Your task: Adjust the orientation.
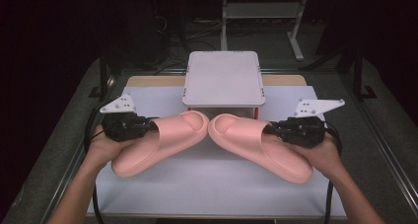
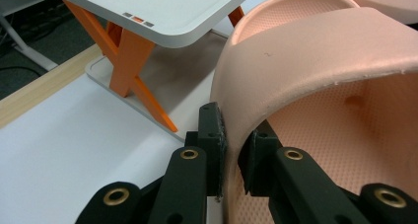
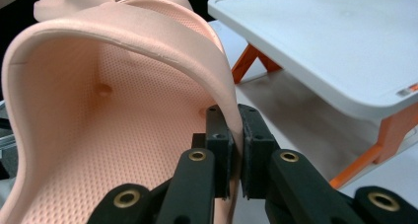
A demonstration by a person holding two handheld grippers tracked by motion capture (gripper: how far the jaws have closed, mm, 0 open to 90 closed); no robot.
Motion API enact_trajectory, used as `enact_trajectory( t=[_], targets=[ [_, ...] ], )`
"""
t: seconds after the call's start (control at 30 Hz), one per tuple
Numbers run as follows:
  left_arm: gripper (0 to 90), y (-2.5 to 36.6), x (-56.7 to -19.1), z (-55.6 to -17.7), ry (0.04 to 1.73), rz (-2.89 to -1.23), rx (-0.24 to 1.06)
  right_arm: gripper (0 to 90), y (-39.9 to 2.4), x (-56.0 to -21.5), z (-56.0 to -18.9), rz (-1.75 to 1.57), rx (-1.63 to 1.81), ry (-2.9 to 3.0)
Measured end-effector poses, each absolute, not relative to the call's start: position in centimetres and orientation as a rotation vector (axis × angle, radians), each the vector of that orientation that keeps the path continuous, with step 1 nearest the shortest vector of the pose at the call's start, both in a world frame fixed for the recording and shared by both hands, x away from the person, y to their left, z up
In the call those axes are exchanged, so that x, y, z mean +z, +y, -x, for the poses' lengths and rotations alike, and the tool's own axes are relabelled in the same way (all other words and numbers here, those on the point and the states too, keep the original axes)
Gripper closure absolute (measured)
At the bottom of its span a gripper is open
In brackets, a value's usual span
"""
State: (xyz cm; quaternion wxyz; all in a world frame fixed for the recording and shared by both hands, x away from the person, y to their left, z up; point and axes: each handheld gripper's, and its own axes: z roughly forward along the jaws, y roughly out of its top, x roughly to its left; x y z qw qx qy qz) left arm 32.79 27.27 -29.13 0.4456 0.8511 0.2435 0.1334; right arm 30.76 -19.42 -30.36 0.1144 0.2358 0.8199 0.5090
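Pink slippers sit in front of the white stand (image 1: 223, 78), toes nearly meeting; left gripper (image 1: 129, 127) is clamped on the left slipper's (image 1: 162, 140) strap; right gripper (image 1: 295, 130) pinches the right slipper's (image 1: 254, 140) strap.

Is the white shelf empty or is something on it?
Empty. The white shelf shows a bare top; both pink slippers are held in front of it.

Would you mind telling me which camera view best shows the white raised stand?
The high view: the white raised stand appears whole, behind both pink slippers. The left gripper view shows one corner and orange legs; the right gripper view shows its top at an angle.
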Motion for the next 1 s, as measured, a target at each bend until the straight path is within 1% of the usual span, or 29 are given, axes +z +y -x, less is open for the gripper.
enact_trajectory(
  t=[0.4, 1.0],
  targets=[
    [80.7, 27.3, -27.4, -33.5, 0.588, -2.093, 0.359, 84.1, -19.5, -28.8, -31.8, -0.680, 1.461, 2.388],
    [80.8, 26.8, -25.3, -35.6, 0.580, -2.080, 0.377, 84.1, -20.0, -26.9, -33.8, -0.696, 1.421, 2.358]
  ],
)
